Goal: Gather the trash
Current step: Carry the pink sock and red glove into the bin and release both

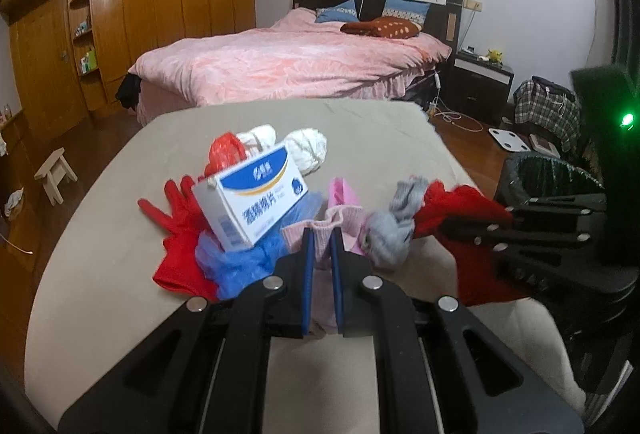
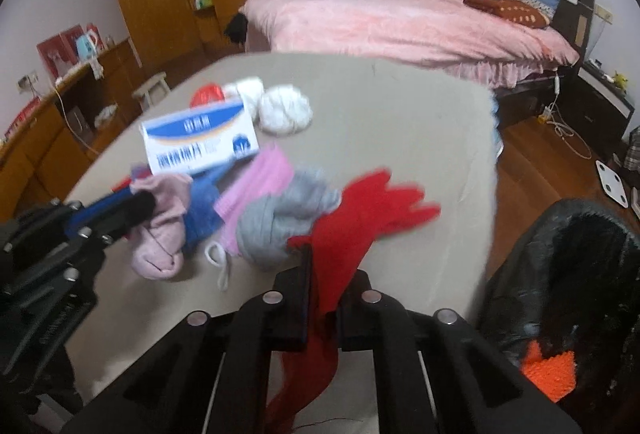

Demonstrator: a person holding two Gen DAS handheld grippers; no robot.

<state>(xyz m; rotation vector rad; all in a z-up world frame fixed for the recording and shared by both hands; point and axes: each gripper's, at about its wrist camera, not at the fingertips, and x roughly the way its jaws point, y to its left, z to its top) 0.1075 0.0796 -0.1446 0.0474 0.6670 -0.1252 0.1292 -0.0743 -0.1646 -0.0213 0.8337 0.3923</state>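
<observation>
The left gripper [image 1: 322, 234] is closed narrow on a pale pink sock [image 1: 320, 234], which hangs between its blue pads [image 1: 307, 274] above the near part of the table [image 1: 100, 274]. In the right wrist view the same sock [image 2: 160, 234] droops from the left gripper [image 2: 140, 206] at the left side.

The right gripper [image 2: 324, 262] is also pinched narrow — it holds a red glove [image 2: 360, 214], whose fingers spread forward toward the right edge of the table [image 2: 400, 114]. The cuff of the glove hangs down between the jaws.

The other things lie in a heap at the middle of the table. A white and blue box [image 1: 252, 198] leans on a blue plastic glove [image 1: 240, 262], and a second red glove [image 1: 176, 234] lies flat at the left of the heap. Behind the box are a red plastic bag [image 1: 224, 154] and two white balls of cloth [image 1: 308, 148]. A pink face mask [image 2: 256, 194] and a grey sock [image 2: 288, 218] touch each other near the right gripper.

A trash bin with a black liner [image 2: 560, 274] stands on the floor just beside the right edge of the table — something orange [image 2: 550, 366] lies inside it.
</observation>
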